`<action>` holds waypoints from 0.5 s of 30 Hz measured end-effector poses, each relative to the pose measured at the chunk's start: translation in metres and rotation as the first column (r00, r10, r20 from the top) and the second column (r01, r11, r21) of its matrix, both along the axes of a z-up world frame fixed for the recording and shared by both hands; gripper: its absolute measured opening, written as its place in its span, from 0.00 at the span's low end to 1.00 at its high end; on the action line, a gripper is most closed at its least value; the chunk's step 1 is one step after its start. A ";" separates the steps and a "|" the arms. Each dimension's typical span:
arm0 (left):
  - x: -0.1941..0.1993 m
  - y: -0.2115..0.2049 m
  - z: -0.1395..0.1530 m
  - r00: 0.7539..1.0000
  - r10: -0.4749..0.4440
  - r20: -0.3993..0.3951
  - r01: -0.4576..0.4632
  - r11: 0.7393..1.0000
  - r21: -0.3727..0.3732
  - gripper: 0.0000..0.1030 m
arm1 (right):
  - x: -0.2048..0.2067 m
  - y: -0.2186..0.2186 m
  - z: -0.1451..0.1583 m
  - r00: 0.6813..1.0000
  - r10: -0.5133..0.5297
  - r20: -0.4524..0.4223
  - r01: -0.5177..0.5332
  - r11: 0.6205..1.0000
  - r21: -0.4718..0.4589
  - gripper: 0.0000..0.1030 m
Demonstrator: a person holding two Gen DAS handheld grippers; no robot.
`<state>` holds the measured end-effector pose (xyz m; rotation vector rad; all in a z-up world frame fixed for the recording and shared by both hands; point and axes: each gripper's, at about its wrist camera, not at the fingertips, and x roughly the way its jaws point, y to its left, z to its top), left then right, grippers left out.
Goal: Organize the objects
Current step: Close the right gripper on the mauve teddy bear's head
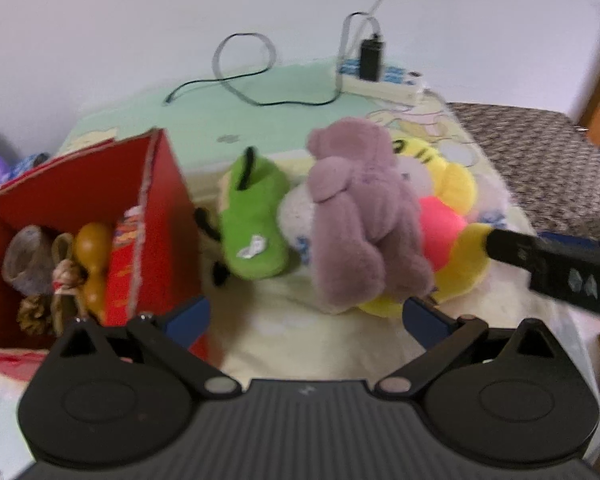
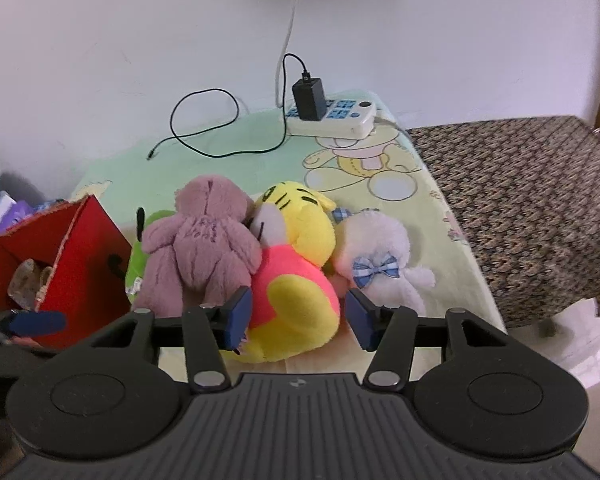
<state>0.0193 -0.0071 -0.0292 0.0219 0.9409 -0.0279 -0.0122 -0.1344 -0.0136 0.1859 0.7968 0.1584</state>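
Note:
A pile of plush toys lies on the table: a mauve teddy bear (image 1: 360, 216) (image 2: 200, 248), a yellow and pink tiger toy (image 2: 296, 280) (image 1: 444, 232), a green plush (image 1: 256, 220) (image 2: 140, 256) and a white plush with a blue bow (image 2: 376, 260). A red cardboard box (image 1: 152, 216) (image 2: 84, 256) at the left holds several small items, including a brown gourd (image 1: 94, 264). My left gripper (image 1: 306, 316) is open and empty, in front of the bear. My right gripper (image 2: 296, 320) is open, its jaws either side of the tiger toy's lower body.
A white power strip (image 2: 332, 118) with a black charger (image 2: 309, 98) and its cable (image 2: 204, 136) lies at the table's far edge by the wall. A brown patterned surface (image 2: 520, 208) adjoins at the right. The right gripper's body (image 1: 556, 268) shows in the left view.

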 end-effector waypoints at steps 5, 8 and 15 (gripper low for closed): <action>0.005 -0.005 0.000 0.995 -0.088 0.054 0.090 0.995 -0.039 0.96 | 0.020 -0.016 -0.003 0.999 0.031 -0.016 -0.029 0.991 0.130 0.45; 0.020 -0.003 0.001 0.990 -0.114 0.084 0.120 0.990 -0.075 0.97 | 0.037 -0.017 -0.005 0.994 0.105 -0.012 -0.099 0.970 0.224 0.45; 0.061 0.001 -0.020 0.991 -0.131 0.032 0.134 0.982 -0.133 0.85 | 0.081 -0.008 -0.027 0.981 0.184 -0.058 -0.156 0.935 0.318 0.53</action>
